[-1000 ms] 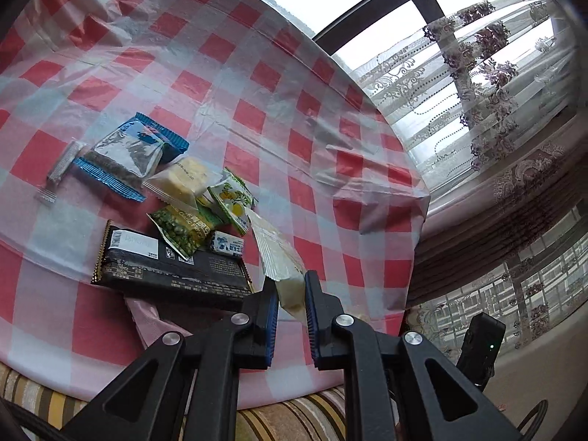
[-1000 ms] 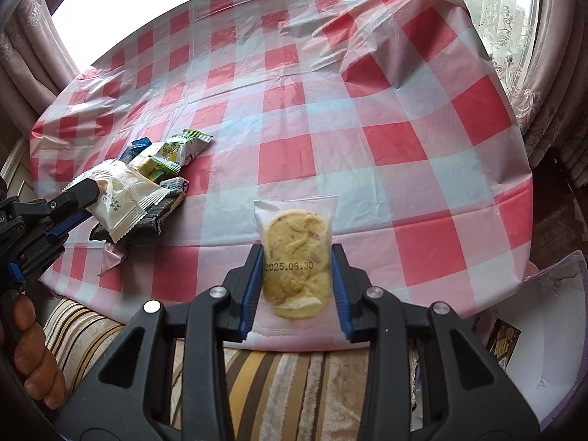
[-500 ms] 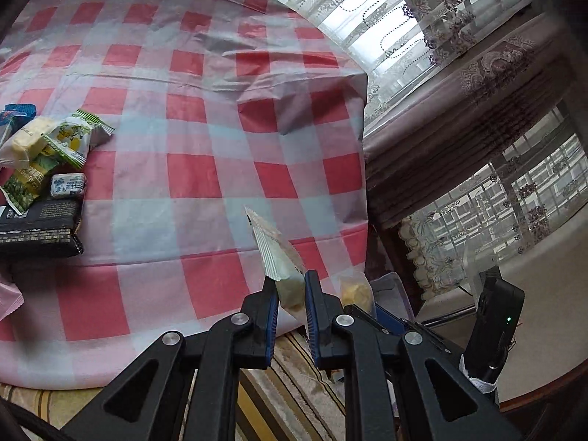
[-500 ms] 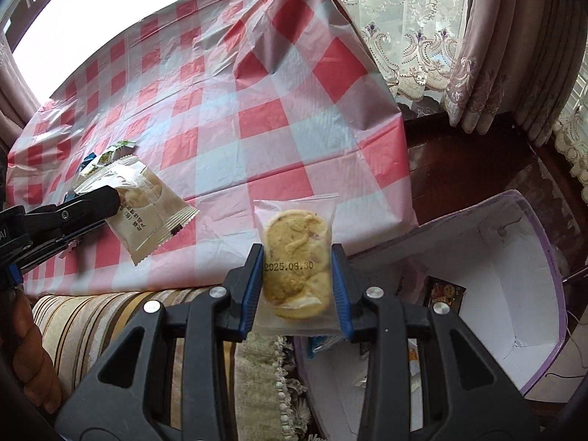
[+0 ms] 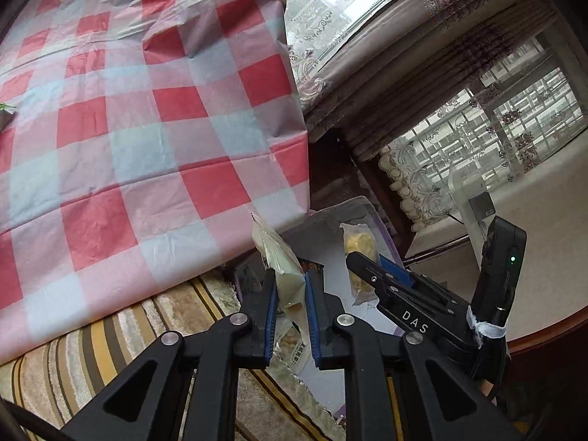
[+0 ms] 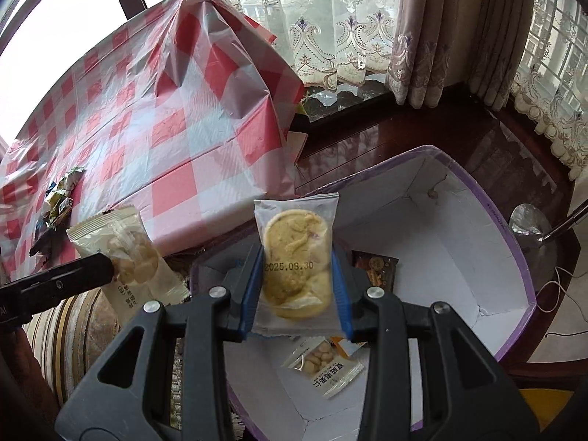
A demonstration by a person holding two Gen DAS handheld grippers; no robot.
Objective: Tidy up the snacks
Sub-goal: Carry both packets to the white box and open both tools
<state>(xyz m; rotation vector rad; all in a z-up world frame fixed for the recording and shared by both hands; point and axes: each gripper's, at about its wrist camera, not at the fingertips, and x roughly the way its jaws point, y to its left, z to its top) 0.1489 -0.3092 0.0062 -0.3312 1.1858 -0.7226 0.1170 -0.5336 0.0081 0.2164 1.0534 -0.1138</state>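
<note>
Lace curtains [image 6: 323,36] and heavier drapes [image 6: 433,36] are hanging along the windows behind a table that is wearing a red-and-white checked tablecloth [image 5: 147,139], its plastic corner drooping over the edge. Beside the table, lower down, a white cardboard box [image 6: 459,250] with a purple rim is sitting open, and a small packet of pale round snacks [image 6: 325,365] and a dark brown packet [image 6: 375,268] are lying on its floor. The right gripper [image 6: 297,286] is hovering over the near end of that box, its blue-padded fingers [image 6: 250,294] pressing in on both sides of a clear cookie packet [image 6: 296,253] stamped 2025.08.30, which is standing upright between them. The left gripper [image 5: 290,316] is pinching a cream-coloured snack packet [image 5: 283,272] edge-on between its own blue pads, holding it near the table corner and just beside the box; from the right wrist view this same packet [image 6: 128,253] is showing small round biscuits through its window. Far back on the tablecloth, a small heap of green and dark wrappers [image 6: 58,202] is lying near the left edge. A striped cushion [image 5: 110,349] is showing under the cloth's hem.
</note>
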